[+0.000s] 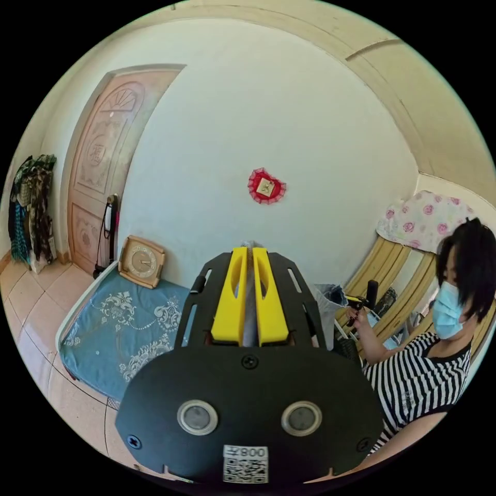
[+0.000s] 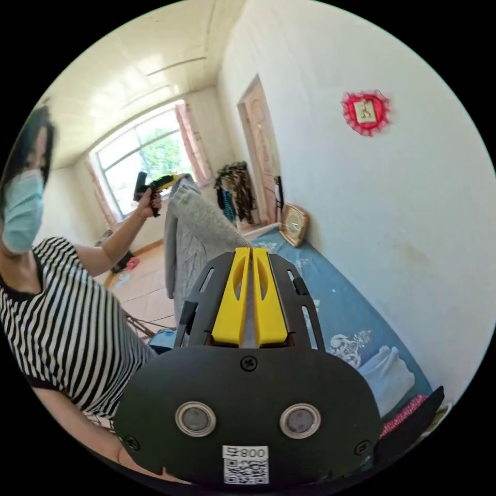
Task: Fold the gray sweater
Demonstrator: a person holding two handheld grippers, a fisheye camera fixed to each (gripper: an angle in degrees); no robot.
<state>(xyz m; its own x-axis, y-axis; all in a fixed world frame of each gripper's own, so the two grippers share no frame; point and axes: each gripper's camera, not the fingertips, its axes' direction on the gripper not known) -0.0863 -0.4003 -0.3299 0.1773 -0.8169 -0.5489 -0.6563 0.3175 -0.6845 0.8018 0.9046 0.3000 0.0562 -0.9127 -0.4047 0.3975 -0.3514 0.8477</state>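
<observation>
Bed: my blue patterned mattress (image 2: pixel 330 305) runs along the white wall (image 2: pixel 413 206), below the sweater.
Gray sweater: gray knit sweater (image 2: pixel 191 232), ribbed, held up in the air and hanging in long folds between my two grippers, above the near edge of the bed.
Left gripper: my left gripper (image 1: pixel 249 253) has its yellow jaws nearly closed, a thin strip of gray knit pinched between them.
Right gripper: my right gripper (image 2: pixel 250 253) likewise, jaws almost together on an edge of the gray fabric.
Clock: a wood-framed clock (image 1: pixel 141 261) leans on the wall at the bed's far end.
</observation>
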